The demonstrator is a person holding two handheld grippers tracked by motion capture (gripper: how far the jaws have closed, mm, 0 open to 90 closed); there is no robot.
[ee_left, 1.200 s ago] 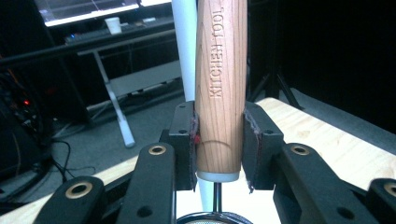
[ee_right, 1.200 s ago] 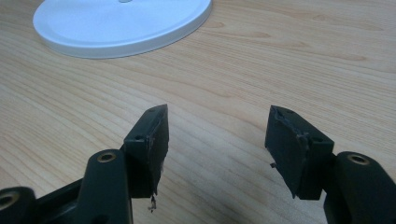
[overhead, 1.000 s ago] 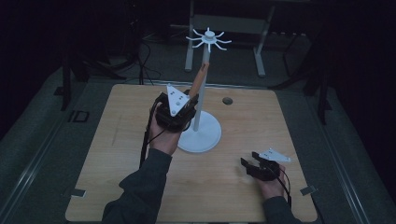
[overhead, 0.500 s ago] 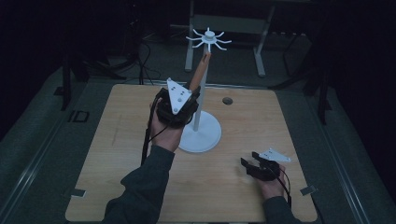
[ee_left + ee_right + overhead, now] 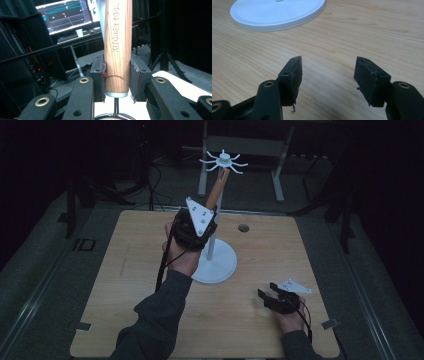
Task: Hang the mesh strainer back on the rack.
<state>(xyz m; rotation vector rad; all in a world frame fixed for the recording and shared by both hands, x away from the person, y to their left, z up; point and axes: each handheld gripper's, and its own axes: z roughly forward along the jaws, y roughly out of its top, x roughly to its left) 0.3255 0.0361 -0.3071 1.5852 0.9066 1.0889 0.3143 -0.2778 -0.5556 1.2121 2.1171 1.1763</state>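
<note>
A wooden handle stamped "KITCHEN TOOL" stands nearly upright in the air, and my left gripper is shut on its lower end. A thin metal stem and a ring run down from the handle. The handle's top is just under the hooked crown of a white stand, whose pole rises from a round base. My right gripper rests low on the table at the front right, open and holding nothing.
The wooden table carries a small dark round mark behind the stand. A metal frame stands beyond the far edge. A lit monitor and dark racks lie in the room's background.
My left gripper has risen and shifted slightly right, carrying the wooden handle closer to the stand's hooks. The right gripper has stayed put.
</note>
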